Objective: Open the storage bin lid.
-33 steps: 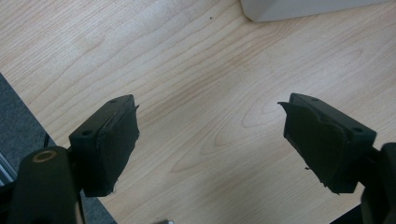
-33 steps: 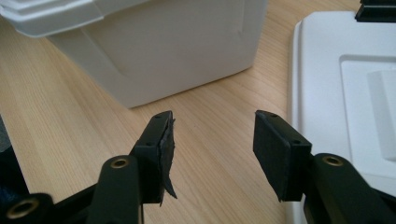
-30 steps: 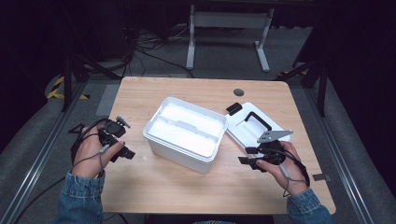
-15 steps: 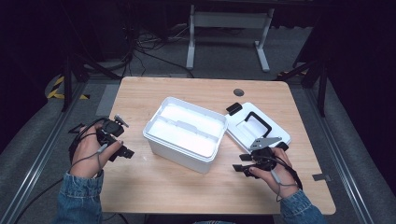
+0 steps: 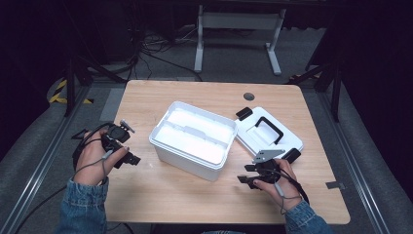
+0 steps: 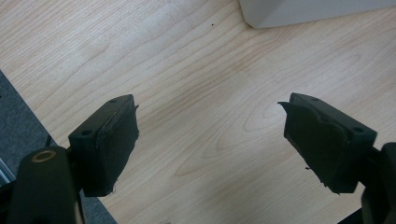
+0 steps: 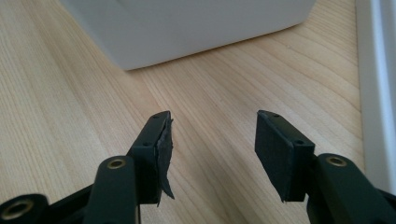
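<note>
Both grippers idle beside the open white box, lid off.

High view: we hold the left gripper [image 5: 127, 155] over the worktop [image 5: 195, 97] left of the white box [image 5: 194, 139], and the right gripper [image 5: 247, 173] at the box's front right corner, just in front of the detached lid [image 5: 268, 132], which lies flat with its black handle up, touching the box's right side. Left gripper view: our jaws stand spread wide over bare wood, holding nothing; a corner of the box [image 6: 308, 11] sits well ahead. Right gripper view: our jaws are likewise released and empty; the box wall [image 7: 196, 28] is near, the lid edge [image 7: 376, 84] at the right. We judge the step as approach; next, close the right jaws on the lid.
</note>
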Action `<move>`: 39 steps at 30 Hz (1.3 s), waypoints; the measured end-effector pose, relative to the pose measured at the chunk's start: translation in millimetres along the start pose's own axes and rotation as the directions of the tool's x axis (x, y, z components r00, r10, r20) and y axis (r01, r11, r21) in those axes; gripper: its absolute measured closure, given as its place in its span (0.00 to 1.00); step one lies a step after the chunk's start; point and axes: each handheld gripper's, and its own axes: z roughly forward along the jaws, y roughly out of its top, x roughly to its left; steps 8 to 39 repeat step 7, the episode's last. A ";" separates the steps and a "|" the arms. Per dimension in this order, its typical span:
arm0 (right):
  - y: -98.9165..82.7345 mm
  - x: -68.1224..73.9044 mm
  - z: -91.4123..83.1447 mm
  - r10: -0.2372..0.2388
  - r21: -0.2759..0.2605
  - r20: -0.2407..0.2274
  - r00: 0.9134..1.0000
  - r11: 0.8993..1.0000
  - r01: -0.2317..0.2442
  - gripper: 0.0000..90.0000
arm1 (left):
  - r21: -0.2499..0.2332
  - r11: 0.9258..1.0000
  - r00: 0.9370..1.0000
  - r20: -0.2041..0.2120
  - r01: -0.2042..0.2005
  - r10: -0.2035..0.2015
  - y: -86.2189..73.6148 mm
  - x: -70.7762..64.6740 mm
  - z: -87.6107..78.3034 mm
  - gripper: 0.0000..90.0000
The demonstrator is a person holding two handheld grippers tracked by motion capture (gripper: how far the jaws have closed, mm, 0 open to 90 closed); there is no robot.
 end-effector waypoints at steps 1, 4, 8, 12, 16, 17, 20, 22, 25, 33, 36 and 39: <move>-0.5 0.3 1.1 -0.001 0.001 -0.002 1.000 1.000 0.001 0.53 | -0.006 1.000 1.000 -0.012 -0.008 0.008 -0.2 0.0 0.1 0.21; -1.6 1.2 3.3 -0.003 0.003 -0.002 1.000 1.000 0.003 0.53 | -0.030 1.000 0.999 -0.042 -0.001 0.000 -1.8 -2.4 1.1 0.21; -2.0 1.6 4.8 -0.007 0.002 -0.004 1.000 1.000 0.007 0.53 | -0.042 0.999 0.998 -0.057 -0.008 0.005 -2.6 -2.6 1.5 0.21; -2.0 1.6 4.8 -0.007 0.002 -0.004 1.000 1.000 0.007 0.53 | -0.042 0.999 0.998 -0.057 -0.008 0.005 -2.6 -2.6 1.5 0.21; -2.0 1.6 4.8 -0.007 0.002 -0.004 1.000 1.000 0.007 0.53 | -0.042 0.999 0.998 -0.057 -0.008 0.005 -2.6 -2.6 1.5 0.21; -2.0 1.6 4.8 -0.007 0.002 -0.004 1.000 1.000 0.007 0.53 | -0.042 0.999 0.998 -0.057 -0.008 0.005 -2.6 -2.6 1.5 0.21; -2.0 1.6 4.8 -0.007 0.002 -0.004 1.000 1.000 0.007 0.53 | -0.042 0.999 0.998 -0.057 -0.008 0.005 -2.6 -2.6 1.5 0.21; -2.0 1.6 4.8 -0.007 0.002 -0.004 1.000 1.000 0.007 0.53 | -0.042 0.999 0.998 -0.057 -0.008 0.005 -2.6 -2.6 1.5 0.21; -2.0 1.6 4.8 -0.007 0.002 -0.004 1.000 1.000 0.007 0.53 | -0.042 0.999 0.998 -0.057 -0.008 0.005 -2.6 -2.6 1.5 0.21; -2.0 1.6 4.8 -0.007 0.002 -0.004 1.000 1.000 0.007 0.53 | -0.042 0.999 0.998 -0.057 -0.008 0.005 -2.6 -2.6 1.5 0.21; -2.0 1.6 4.8 -0.007 0.002 -0.004 1.000 1.000 0.007 0.53 | -0.042 0.999 0.998 -0.057 -0.008 0.005 -2.6 -2.6 1.5 0.21; -2.0 1.6 4.8 -0.007 0.002 -0.004 1.000 1.000 0.007 0.53 | -0.042 0.999 0.998 -0.057 -0.008 0.005 -2.6 -2.6 1.5 0.21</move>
